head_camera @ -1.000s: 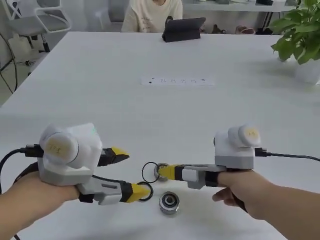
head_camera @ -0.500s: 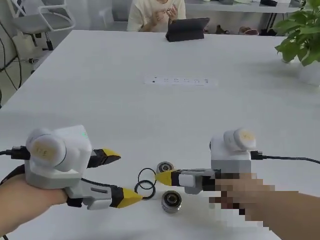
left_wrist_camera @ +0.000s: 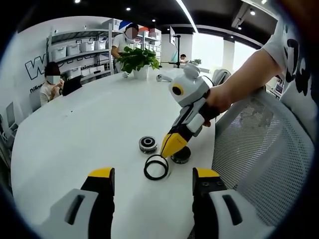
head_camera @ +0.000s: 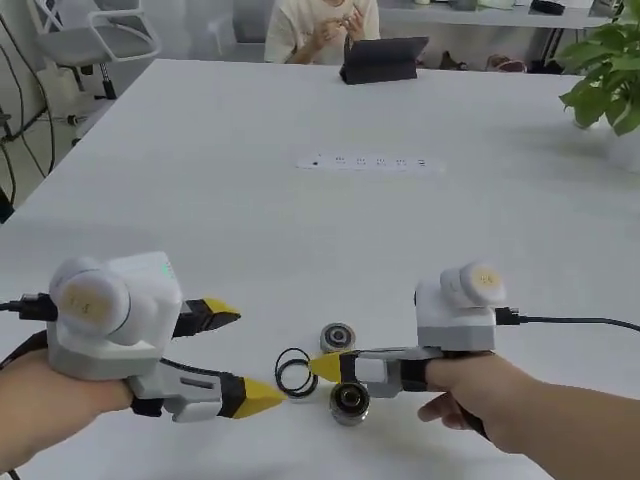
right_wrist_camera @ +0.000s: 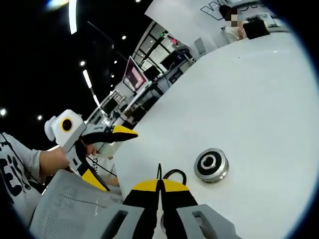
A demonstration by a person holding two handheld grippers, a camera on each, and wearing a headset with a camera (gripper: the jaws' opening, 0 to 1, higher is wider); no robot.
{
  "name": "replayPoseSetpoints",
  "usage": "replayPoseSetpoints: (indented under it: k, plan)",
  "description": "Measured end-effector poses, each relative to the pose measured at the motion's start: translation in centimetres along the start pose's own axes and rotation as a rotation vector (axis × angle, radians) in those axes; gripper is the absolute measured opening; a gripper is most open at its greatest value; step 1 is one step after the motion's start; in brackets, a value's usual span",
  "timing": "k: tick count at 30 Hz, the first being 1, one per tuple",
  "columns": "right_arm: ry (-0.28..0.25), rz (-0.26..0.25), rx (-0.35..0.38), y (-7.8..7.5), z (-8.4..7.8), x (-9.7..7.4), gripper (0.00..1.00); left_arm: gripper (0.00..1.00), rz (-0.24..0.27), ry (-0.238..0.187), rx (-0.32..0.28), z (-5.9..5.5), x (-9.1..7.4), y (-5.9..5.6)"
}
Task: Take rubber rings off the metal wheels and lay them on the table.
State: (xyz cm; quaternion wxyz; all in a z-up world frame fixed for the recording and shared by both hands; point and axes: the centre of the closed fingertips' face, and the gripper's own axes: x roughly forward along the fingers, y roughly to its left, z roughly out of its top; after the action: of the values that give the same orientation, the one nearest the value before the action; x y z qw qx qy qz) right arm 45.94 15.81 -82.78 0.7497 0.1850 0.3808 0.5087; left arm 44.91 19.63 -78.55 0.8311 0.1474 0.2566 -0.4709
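two tools, entered from the working tip outward.

1. right tool (head_camera: 318,367): clenched, yellow tips pressed together and held low over the bench, pointing left. in the right gripper view a thin black strand stands between the tips, so it is judged to be grasping the edge of a rubber ring (right_wrist_camera: 159,170).

2. left tool (head_camera: 247,355): released, jaws wide apart, nothing between them. it is aimed from the near left at the same spot and is apart from the rings.

3. rubber rings (left_wrist_camera: 147,170): two black loops, overlapping, on the bench just left of the right tool's tip, between the two tools. which loop is the pinched one cannot be told.

4. far wheel (head_camera: 337,336): seemingly lying flat, just beyond the right tool. near wheel (head_camera: 350,400): just on the near side of that tool. whether either wheel carries a further ring is too small to tell.

5. bench (head_camera: 350,230): white, carries all of the above.

handling note (judgement): the step in hand looks like laying the pinched ring down.
- lower the tip until the loop lies flat, then release.
- draw the right tool straight back to the right, so the rubber does not cling and drag.
- keep the withdrawal between the two wheels, as either could be nudged and roll.
- hold the left tool off until the ring is free.
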Motion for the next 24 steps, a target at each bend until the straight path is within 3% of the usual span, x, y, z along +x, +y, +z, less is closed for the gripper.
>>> replayPoseSetpoints:
  k: [11,24]
  plan:
    - [0.020,-0.037,0.015,-1.0,-0.6,0.1,0.00,0.61,0.000,0.019,0.002,-0.7,-0.1,0.1]
    - [0.034,-0.064,-0.008,-1.4,-0.8,0.3,0.00,0.60,-0.003,0.019,-0.003,-0.8,0.0,-0.1]
